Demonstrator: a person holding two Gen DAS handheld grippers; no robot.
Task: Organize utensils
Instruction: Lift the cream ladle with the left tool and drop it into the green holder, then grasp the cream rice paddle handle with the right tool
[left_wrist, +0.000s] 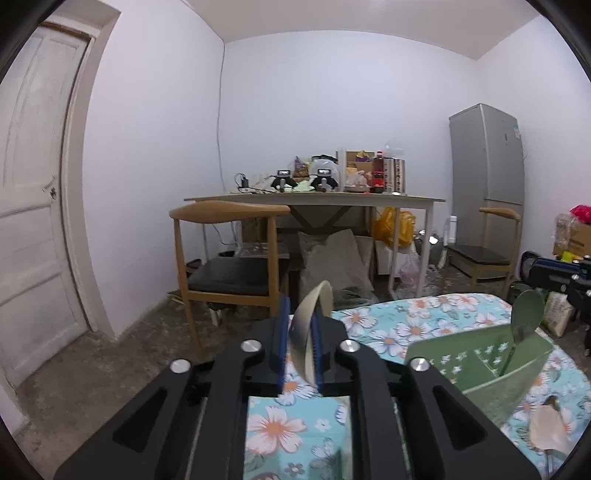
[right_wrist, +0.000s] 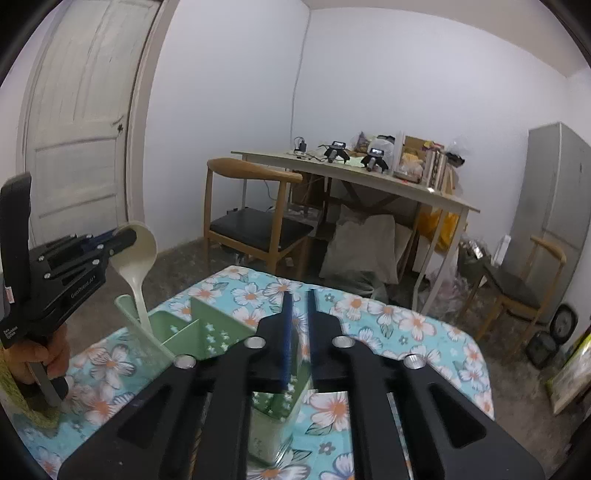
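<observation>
Two grippers busy: my left gripper (left_wrist: 300, 345) loosely pinches the cream ladle (right_wrist: 137, 258), handle down in the green caddy (right_wrist: 207, 332) mid-table; right gripper (right_wrist: 299, 332) slack, empty. I'd release gently, keeping it upright.

Cream ladle (right_wrist: 135, 254), green holder (right_wrist: 207, 332) (star cutouts), floral turquoise tablecloth (right_wrist: 406, 325).

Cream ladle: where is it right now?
Right wrist view, left side: cream ladle stands handle-down in the green utensil holder, bowl between the left gripper fingers.

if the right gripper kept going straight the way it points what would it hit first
Probably the green utensil holder just under and ahead of the right gripper, or the floral tablecloth beyond it; depth is unclear.
</observation>
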